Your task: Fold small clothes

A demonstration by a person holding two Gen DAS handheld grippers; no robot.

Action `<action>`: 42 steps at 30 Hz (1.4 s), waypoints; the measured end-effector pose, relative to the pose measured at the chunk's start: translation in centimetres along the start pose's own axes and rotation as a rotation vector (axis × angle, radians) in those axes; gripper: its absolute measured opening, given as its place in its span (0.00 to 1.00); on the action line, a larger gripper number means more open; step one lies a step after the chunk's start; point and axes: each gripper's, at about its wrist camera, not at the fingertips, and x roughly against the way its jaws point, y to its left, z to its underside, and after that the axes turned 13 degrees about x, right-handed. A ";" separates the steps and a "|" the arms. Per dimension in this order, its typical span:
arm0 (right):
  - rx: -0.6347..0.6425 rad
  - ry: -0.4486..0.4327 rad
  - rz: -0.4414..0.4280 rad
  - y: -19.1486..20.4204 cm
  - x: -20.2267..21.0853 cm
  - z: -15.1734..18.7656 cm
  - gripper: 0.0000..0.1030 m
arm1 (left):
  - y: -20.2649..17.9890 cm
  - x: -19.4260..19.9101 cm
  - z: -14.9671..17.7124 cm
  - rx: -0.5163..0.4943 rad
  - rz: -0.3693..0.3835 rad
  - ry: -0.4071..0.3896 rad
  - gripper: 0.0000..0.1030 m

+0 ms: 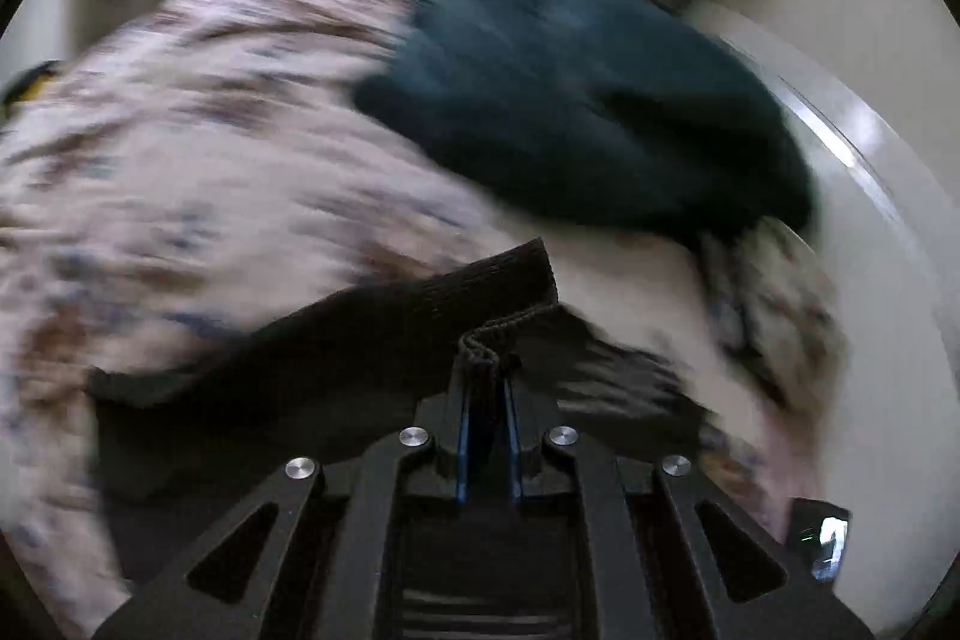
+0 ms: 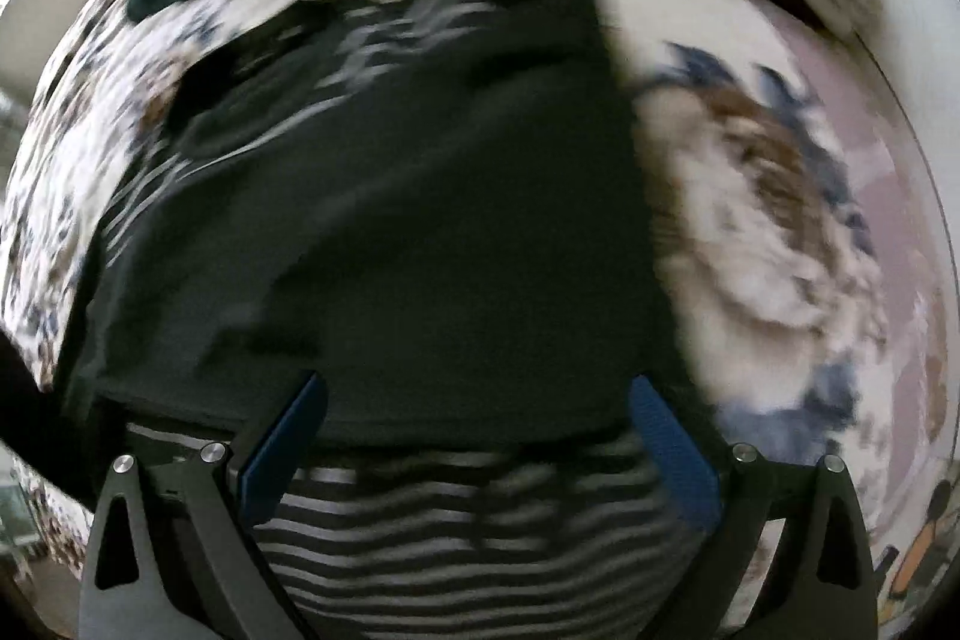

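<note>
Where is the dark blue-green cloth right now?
In the left wrist view the dark teal cloth lies on the flowered bedspread, upper right, beyond the black garment pinched in the left gripper.

A bed [image 1: 180, 112], covered in a floral sheet, is occupied by a black garment [image 2: 420, 220], a teal garment [image 1: 570, 88] and a patterned bundle [image 1: 774, 292].

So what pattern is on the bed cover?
The bed cover is white with brown and blue flowers, clearest in the right wrist view.
</note>
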 end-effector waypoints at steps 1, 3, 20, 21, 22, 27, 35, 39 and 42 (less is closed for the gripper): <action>-0.014 0.006 0.010 -1.6 0.1 0.3 0.99 | -2.4 -1.7 1.2 -0.020 0.035 0.040 0.06; -0.047 0.017 0.030 -4.9 0.2 1.0 0.99 | -6.6 -4.3 3.3 -0.053 0.083 0.100 0.06; -0.209 -0.044 -0.227 -17.3 3.3 0.0 0.99 | -0.8 -3.2 3.4 -0.040 0.022 0.268 0.93; -0.221 -0.056 -0.258 -17.1 3.5 -0.7 0.99 | 1.1 -3.0 2.7 -0.021 -0.026 0.242 0.93; -0.231 -0.064 -0.285 -17.0 3.4 -1.4 0.99 | 3.8 -2.5 1.6 0.007 -0.096 0.217 0.93; -0.220 -0.077 -0.370 -14.7 1.4 -5.5 0.98 | 15.0 -4.5 -1.3 0.142 -0.365 0.197 0.93; -0.198 -0.047 -0.349 -10.6 -2.1 -8.9 0.06 | 19.4 -10.3 -2.4 0.095 -0.474 0.238 0.93; -0.192 -0.074 -0.298 -10.3 1.1 -7.7 0.04 | 18.6 -12.1 -3.7 0.034 -0.483 0.228 0.93; -0.220 -0.036 -0.278 -11.0 1.7 -7.0 0.04 | 18.3 -12.8 -4.7 0.005 -0.480 0.237 0.93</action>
